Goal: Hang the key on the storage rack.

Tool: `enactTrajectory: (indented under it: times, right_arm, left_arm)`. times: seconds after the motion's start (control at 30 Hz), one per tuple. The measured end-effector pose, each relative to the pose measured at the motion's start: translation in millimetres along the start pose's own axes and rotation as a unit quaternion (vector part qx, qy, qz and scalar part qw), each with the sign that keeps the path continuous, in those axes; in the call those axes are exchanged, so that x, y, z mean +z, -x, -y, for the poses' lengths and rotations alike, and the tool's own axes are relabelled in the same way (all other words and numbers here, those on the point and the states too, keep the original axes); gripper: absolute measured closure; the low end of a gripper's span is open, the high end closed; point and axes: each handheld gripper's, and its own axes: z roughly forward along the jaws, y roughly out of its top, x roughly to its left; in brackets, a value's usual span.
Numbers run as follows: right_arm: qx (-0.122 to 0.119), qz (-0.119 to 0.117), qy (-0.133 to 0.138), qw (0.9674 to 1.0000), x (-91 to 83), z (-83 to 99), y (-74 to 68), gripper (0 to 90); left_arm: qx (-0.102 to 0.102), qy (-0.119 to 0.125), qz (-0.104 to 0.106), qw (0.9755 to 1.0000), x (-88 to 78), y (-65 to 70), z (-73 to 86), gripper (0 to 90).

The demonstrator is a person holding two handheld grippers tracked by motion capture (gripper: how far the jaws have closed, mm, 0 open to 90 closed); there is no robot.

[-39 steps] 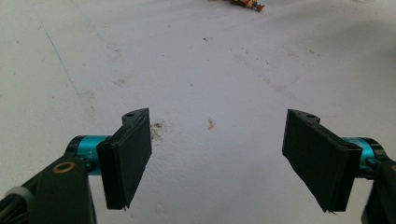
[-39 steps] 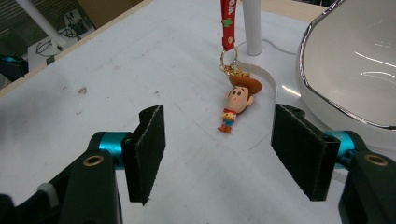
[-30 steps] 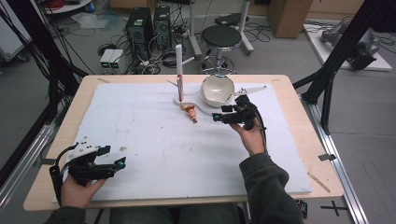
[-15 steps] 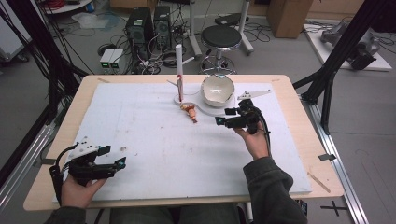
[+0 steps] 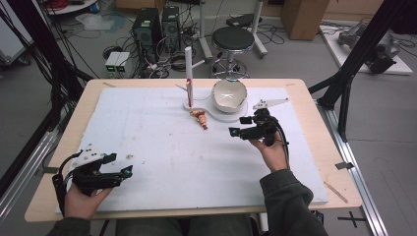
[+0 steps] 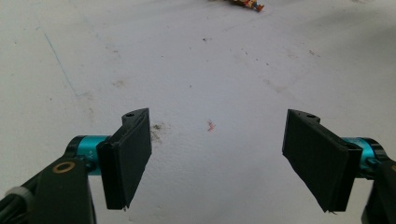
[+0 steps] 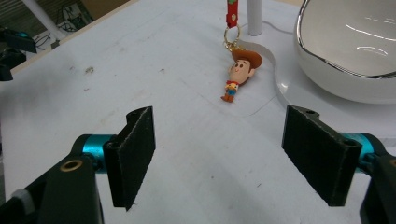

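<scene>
- High view: right gripper hovers over the white foam board, just short of the cowboy-doll keychain; nothing between jaws.
- Right gripper view: jaws wide apart & have just been opening further, empty; keychain lies flat ahead, centred between them, hat end toward the white post, feet toward gripper. Red strap + gold ring run up from the hat.
- Keychain sits on the clear base plate edge, just beside the white bowl, not touching it as far as I can tell.
- Step, my read: pre-grasp approach w/ right gripper, jaws opened ready for pickup. No contact yet.
- Next move needs: go fwd & down so pads straddle the doll body, then close. Doll is small & flat → come in low; watch bowl rim on the right side.
- Left gripper at near left corner of board, jaws wide, holding nothing; left gripper view shows bare board ahead. Looks idle.
</scene>
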Motion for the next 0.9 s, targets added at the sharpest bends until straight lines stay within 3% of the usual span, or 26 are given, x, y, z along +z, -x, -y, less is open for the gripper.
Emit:
enactTrajectory:
  times: [0.17,0.9]
  right_arm:
    - [-0.009,0.001,0.004,0.9999,-3.0,3.2,-3.6,23.7]
    - [-0.002,0.013,-0.006,0.9999,-13.0,27.3,-5.8,17.5]
  left_arm:
    - [0.001,-0.002,0.001,1.0000,-0.2,0.1,-0.1,24.4]
    - [0.002,-0.002,0.002,1.0000,0.9,0.4,-0.3,24.3]
